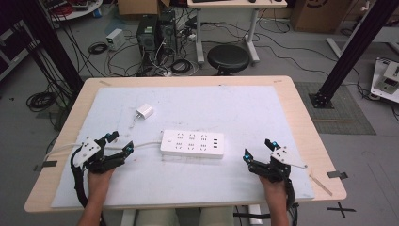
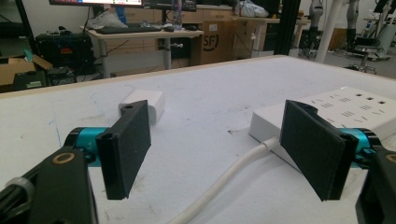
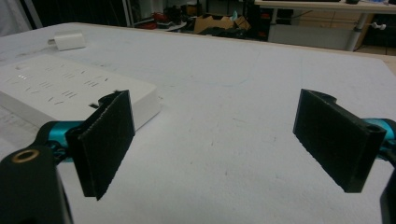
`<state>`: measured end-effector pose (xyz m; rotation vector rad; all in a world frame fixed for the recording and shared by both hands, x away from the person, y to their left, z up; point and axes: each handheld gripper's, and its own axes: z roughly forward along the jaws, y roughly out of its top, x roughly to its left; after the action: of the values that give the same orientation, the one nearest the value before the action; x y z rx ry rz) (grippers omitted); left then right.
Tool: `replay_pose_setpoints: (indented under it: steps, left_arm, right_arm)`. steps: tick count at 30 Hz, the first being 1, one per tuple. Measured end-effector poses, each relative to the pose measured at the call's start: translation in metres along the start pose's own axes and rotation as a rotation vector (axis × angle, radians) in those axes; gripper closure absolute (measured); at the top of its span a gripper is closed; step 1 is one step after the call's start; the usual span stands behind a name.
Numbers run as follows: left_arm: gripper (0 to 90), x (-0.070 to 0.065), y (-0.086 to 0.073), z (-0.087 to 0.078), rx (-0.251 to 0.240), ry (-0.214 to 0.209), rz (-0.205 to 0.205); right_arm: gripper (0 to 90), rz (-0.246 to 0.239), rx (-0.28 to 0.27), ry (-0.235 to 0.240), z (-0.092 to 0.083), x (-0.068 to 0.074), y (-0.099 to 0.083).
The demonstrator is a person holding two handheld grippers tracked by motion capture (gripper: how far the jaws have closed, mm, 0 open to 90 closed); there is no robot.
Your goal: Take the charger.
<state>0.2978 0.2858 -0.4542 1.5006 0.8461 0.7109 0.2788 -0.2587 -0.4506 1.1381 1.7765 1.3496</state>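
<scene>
A white power strip [image 1: 192,143] lies in the middle of the pale mat [image 1: 244,108], its white cable [image 1: 141,145] running off to the left. A small white charger plug [image 1: 144,112] sits behind it to the left. My left gripper [image 1: 120,143] rests at the front left, open, jaws wide apart; in the left gripper view the cable [image 2: 224,182] passes on the mat between them, untouched, with the strip [image 2: 341,109] and charger [image 2: 144,103] ahead. My right gripper [image 1: 258,149] stands open at the front right, nothing between its jaws; the strip [image 3: 70,91] lies to its left.
The wooden table [image 1: 301,113] edges the mat on all sides. Behind it on the floor are a black stool [image 1: 228,58], computer towers [image 1: 157,32] and tangled cables. Black frame posts [image 1: 350,49] stand at both back corners. Bare mat lies right of the strip.
</scene>
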Motion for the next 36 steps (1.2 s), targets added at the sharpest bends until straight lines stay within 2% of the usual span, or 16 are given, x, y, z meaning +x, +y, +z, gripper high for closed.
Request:
replay_pose_setpoints:
  steps: [12, 16, 18, 21, 23, 25, 26, 27, 29, 30, 33, 36]
  left_arm:
    - [24.8, 0.0, 0.001, 0.001, 0.013, 0.013, 0.002]
    - [24.7, 0.002, 0.002, 0.003, 0.025, 0.023, -0.031]
    - [24.7, 0.004, 0.006, 0.004, 0.048, 0.022, -0.038]
    - [20.6, 0.006, 0.026, 0.007, 0.041, 0.008, -0.009]
    - [20.6, 0.009, 0.043, 0.011, 0.036, -0.024, 0.016]
    - [20.5, 0.015, 0.062, 0.018, 0.056, -0.076, 0.042]
    - [20.0, 0.015, 0.062, 0.018, 0.056, -0.076, 0.042]
    - [20.0, 0.02, 0.079, 0.027, 0.078, -0.111, 0.068]
    - [19.1, 0.021, 0.083, 0.03, 0.085, -0.12, 0.076]
    - [19.1, 0.029, 0.103, 0.045, 0.119, -0.151, 0.113]
    - [19.1, 0.038, 0.117, 0.061, 0.153, -0.173, 0.123]
    - [19.0, 0.046, 0.126, 0.079, 0.208, -0.172, 0.133]
  right_arm:
    - [13.0, 0.003, 0.003, -0.004, 0.0, 0.001, 0.0]
    - [12.9, 0.003, 0.01, 0.0, 0.001, 0.0, 0.001]
    - [12.9, -0.005, 0.006, 0.003, 0.001, 0.0, 0.0]
    - [13.0, -0.01, 0.016, 0.007, 0.002, 0.0, 0.001]
    - [12.9, -0.007, 0.022, 0.012, 0.002, 0.0, 0.001]
    - [12.9, -0.008, 0.019, 0.01, 0.002, 0.0, 0.001]
    - [12.9, -0.008, 0.019, 0.01, 0.002, 0.0, 0.001]
    - [12.9, -0.01, 0.02, 0.01, 0.002, 0.0, 0.001]
    - [12.9, -0.006, 0.024, 0.009, 0.002, 0.0, 0.001]
    - [12.9, -0.01, 0.023, 0.008, 0.002, 0.001, 0.001]
    - [12.9, -0.012, 0.025, 0.006, 0.003, 0.001, 0.001]
    - [12.9, -0.01, 0.039, 0.009, 0.003, 0.001, 0.002]
